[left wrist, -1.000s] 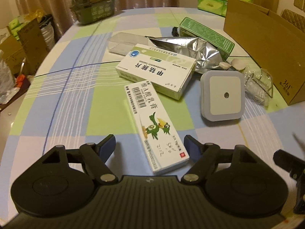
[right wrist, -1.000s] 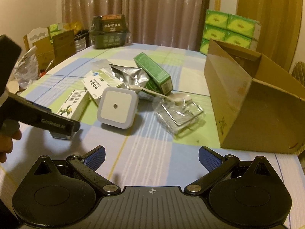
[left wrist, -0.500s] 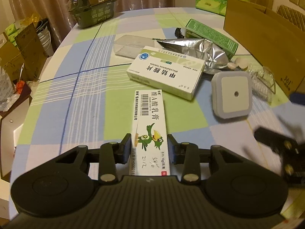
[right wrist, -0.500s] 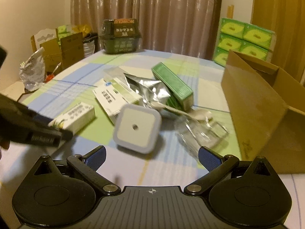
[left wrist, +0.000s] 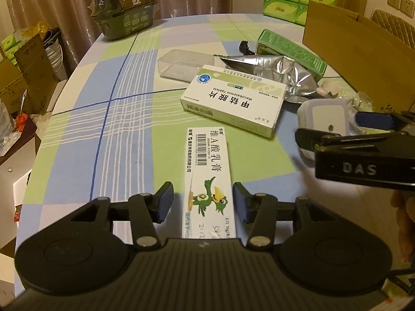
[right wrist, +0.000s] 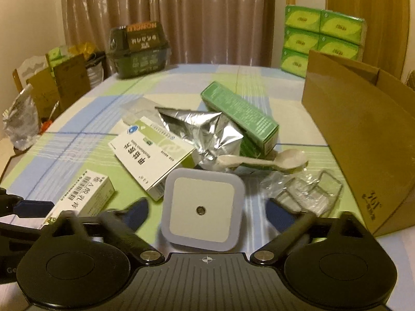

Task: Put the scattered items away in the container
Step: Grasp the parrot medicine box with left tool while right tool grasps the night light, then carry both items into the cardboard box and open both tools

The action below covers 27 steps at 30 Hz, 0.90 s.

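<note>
A long white ointment box with a green bird (left wrist: 208, 176) lies on the checked cloth between the fingers of my left gripper (left wrist: 201, 203). Its jaws are opening: the left pad stands clear of the box and the right pad is at its edge. My right gripper (right wrist: 207, 215) straddles a square white night light (right wrist: 202, 210). These jaws are closing, with a gap still showing on both sides. The open cardboard box (right wrist: 363, 134) stands at the right. In the left wrist view the right gripper (left wrist: 363, 129) reaches in around the night light (left wrist: 326, 119).
Behind lie a white tablet box (left wrist: 233, 103), a crumpled foil pouch (left wrist: 275, 70), a green carton (left wrist: 290, 49), a plastic spoon (right wrist: 259, 162) and a clear plastic tray (right wrist: 306, 194). A dark green pack (left wrist: 124, 7) sits at the table's far edge, with tissue packs (right wrist: 321, 39) beyond.
My left gripper closed in on the ointment box, squaring it up, then widened again. My right gripper moved forward over the night light and its jaws narrowed around it.
</note>
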Each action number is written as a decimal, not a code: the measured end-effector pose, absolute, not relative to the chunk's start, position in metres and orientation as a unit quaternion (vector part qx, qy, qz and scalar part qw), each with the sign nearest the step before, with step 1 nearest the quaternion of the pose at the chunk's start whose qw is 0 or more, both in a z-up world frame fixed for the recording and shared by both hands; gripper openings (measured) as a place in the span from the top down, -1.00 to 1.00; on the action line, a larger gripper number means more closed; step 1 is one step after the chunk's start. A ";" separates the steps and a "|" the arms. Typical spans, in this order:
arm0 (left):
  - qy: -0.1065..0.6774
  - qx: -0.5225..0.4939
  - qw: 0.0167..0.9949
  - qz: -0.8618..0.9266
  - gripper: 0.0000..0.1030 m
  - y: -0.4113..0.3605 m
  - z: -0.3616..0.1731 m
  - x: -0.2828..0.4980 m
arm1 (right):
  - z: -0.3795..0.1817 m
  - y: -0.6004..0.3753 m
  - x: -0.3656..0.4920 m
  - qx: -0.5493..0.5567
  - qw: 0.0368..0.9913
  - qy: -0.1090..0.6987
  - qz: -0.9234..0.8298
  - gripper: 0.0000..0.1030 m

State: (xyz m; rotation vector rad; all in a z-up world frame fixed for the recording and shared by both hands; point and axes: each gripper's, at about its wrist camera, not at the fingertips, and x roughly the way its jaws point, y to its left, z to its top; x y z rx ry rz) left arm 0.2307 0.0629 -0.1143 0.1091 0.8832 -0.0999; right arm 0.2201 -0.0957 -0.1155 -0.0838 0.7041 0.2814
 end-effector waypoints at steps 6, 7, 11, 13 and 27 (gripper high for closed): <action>0.427 0.054 0.901 -0.051 0.13 0.064 -0.118 0.235 | -0.121 -0.090 0.220 -0.064 0.928 0.343 0.133 -0.26; 0.427 0.054 0.901 -0.052 0.13 0.064 -0.118 0.236 | -0.122 -0.091 0.222 -0.063 0.928 0.343 0.134 -0.25; 0.427 0.060 0.900 -0.055 0.14 0.061 -0.117 0.241 | -0.121 -0.097 0.221 -0.055 0.927 0.345 0.138 -0.24; 0.430 0.061 0.899 -0.056 0.15 0.060 -0.117 0.243 | -0.121 -0.100 0.218 -0.058 0.926 0.345 0.141 -0.24; 0.425 0.067 0.900 -0.065 0.36 0.045 -0.100 0.222 | -0.102 -0.122 0.188 -0.056 0.926 0.337 0.161 -0.24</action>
